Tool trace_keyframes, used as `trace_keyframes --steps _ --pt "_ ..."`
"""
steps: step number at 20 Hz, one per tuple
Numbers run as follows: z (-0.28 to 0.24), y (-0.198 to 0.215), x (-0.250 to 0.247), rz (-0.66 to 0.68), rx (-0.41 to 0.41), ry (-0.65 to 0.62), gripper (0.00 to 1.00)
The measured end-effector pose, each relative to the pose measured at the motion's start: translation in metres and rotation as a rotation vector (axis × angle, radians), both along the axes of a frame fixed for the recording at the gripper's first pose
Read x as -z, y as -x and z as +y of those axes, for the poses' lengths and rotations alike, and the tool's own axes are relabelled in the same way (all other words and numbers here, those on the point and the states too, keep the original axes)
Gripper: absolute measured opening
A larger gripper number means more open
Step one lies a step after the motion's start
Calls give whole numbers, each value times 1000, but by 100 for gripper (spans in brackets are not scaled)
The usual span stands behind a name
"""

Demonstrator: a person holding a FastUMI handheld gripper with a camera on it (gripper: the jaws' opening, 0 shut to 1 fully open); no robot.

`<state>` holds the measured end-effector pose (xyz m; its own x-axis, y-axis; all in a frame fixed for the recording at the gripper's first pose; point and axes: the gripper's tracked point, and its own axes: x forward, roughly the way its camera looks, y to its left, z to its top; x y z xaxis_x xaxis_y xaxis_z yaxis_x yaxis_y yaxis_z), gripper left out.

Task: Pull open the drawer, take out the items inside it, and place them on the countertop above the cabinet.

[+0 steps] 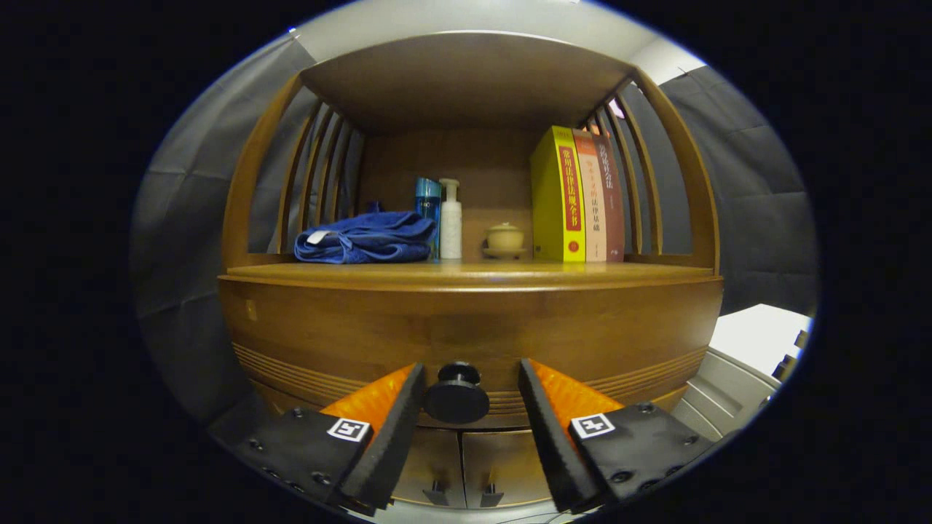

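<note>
Looking along the gripper [470,386], I see its fingers spread, the round dark knob [456,397] of the closed wooden drawer [466,342] between them, nearer the left finger, neither clearly pressing it. Beyond the fingers, on the smooth wooden countertop [466,273], from left I see a folded blue towel [364,239], a blue bottle [427,207], a white pump bottle [451,222], a small lidded ceramic jar [504,239] and three upright books [579,196]. Curved wooden slats [313,182] flank that shelf, and below the fingers are two small cabinet doors [466,466].
</note>
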<state>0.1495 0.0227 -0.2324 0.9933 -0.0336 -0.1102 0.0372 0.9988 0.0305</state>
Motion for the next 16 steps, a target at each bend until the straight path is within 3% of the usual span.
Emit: trace_keyframes --steps 6,11,16 --pt "9 0 1 0 -14 36 53" --pt "9 0 2 31 -19 9 42" --pt "10 15 2 61 -9 -28 42"
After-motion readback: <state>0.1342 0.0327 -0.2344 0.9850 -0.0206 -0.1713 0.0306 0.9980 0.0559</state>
